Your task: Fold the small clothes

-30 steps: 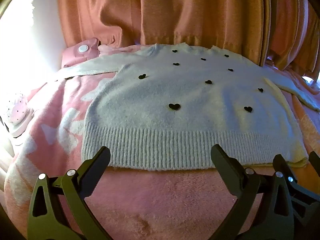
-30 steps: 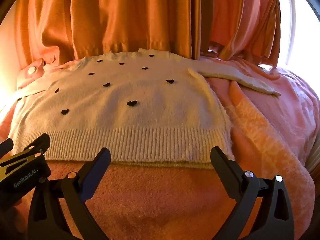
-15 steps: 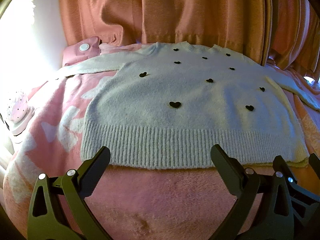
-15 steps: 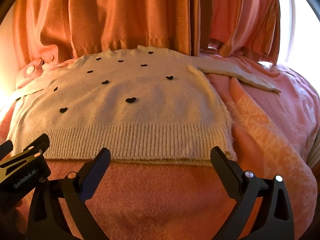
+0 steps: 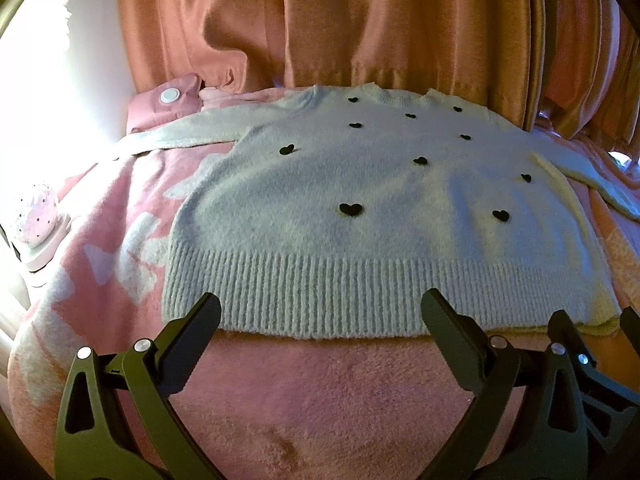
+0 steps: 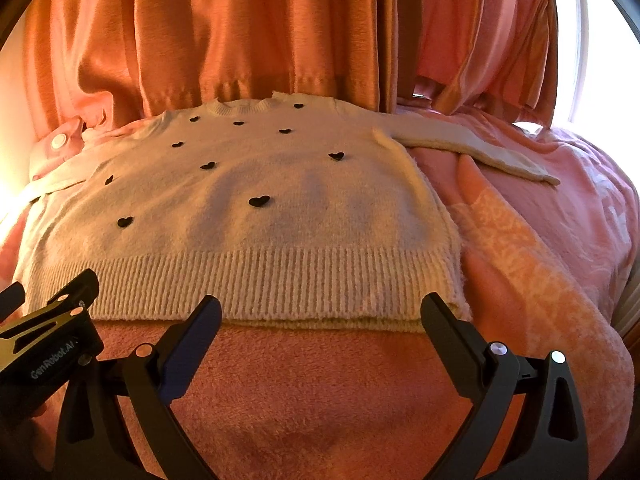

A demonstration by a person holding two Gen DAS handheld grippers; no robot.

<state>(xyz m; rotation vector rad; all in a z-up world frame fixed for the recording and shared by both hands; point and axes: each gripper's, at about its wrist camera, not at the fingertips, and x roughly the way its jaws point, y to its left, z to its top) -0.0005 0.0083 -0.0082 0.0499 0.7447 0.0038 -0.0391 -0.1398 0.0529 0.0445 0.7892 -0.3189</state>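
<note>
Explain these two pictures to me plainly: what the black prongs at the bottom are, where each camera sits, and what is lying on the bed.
No robot here: a person holds a two-fingered clamp in each hand, with a wide-angle camera on each looking forward along its fingers. One picture comes from the left hand-held gripper, the other from the right hand-held gripper. The black prongs are those fingers. Both pairs stand wide apart and hold nothing. Each gripper also shows at the edge of the other's picture. Ahead lies a pale fuzzy knit sweater with small black hearts, spread flat and unfolded, sleeves out to the sides, its ribbed hem nearest the fingers. It rests on a pink fleece blanket, with orange curtains behind.
</note>
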